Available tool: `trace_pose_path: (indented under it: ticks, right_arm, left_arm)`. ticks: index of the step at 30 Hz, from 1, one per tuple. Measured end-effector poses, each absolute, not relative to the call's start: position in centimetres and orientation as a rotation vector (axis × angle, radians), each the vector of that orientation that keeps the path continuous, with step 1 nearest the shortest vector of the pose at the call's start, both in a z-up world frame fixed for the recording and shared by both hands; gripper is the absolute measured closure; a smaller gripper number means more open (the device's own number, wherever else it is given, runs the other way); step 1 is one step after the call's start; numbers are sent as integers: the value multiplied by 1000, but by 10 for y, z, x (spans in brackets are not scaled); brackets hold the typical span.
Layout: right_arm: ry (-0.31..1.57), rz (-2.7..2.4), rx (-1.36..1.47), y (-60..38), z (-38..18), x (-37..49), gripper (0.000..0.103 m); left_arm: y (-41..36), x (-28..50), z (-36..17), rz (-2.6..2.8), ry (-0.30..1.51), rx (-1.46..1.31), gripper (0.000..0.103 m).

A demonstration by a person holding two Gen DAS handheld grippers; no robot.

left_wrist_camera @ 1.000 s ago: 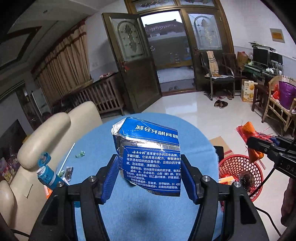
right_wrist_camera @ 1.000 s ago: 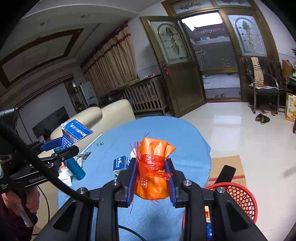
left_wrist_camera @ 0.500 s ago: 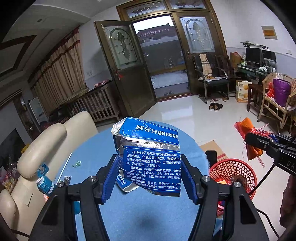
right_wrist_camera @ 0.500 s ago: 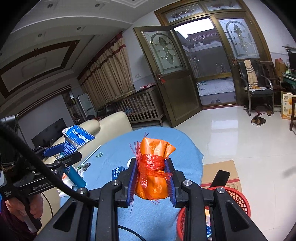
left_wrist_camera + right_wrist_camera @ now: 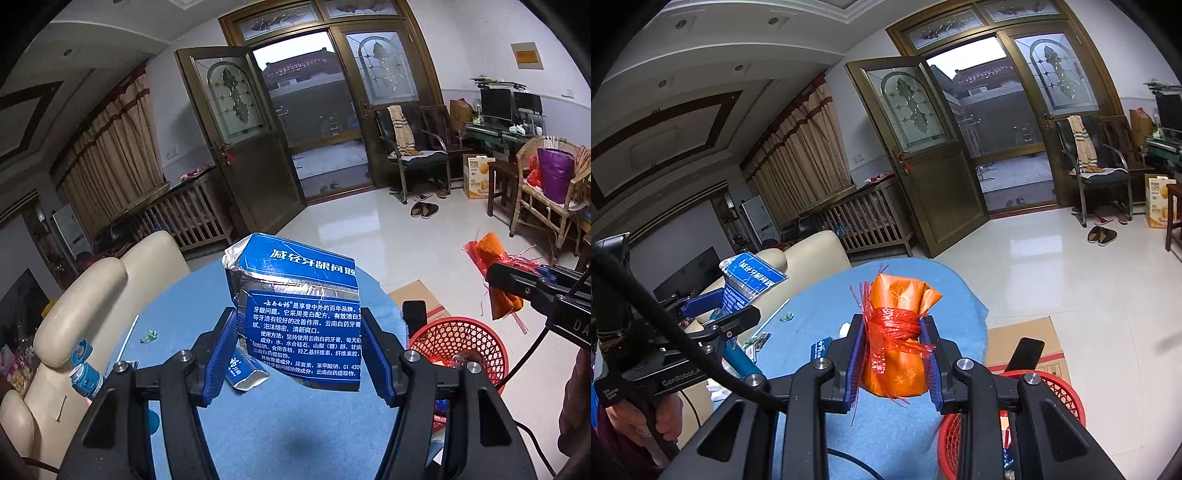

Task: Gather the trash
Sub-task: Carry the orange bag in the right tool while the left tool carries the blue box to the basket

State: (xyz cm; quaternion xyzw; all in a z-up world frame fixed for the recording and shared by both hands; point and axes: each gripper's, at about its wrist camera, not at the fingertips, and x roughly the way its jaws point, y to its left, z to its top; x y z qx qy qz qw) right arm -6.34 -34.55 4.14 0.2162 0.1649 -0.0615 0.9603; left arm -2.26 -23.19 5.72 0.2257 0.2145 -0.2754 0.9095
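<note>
We are mid-carry; the left gripper (image 5: 299, 350) is clamped on the torn blue carton (image 5: 299, 314), the right gripper (image 5: 894, 358) on the orange packet (image 5: 897, 336); next, probably swing both over the red basket (image 5: 461, 339) and release.

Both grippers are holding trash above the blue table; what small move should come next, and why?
Probably carry the right gripper, shut on the orange packet, over the red basket beside the table and open. The basket sits just below-right of it, nearer than to the left gripper's blue carton.
</note>
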Motion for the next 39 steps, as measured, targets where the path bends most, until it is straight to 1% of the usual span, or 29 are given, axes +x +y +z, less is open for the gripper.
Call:
trace_pose_path:
  ticks: [39]
  right_arm:
    - [358, -193, 550, -359, 47, -82, 71]
  left_arm:
    - [-273, -20, 42, -644, 496, 537, 37]
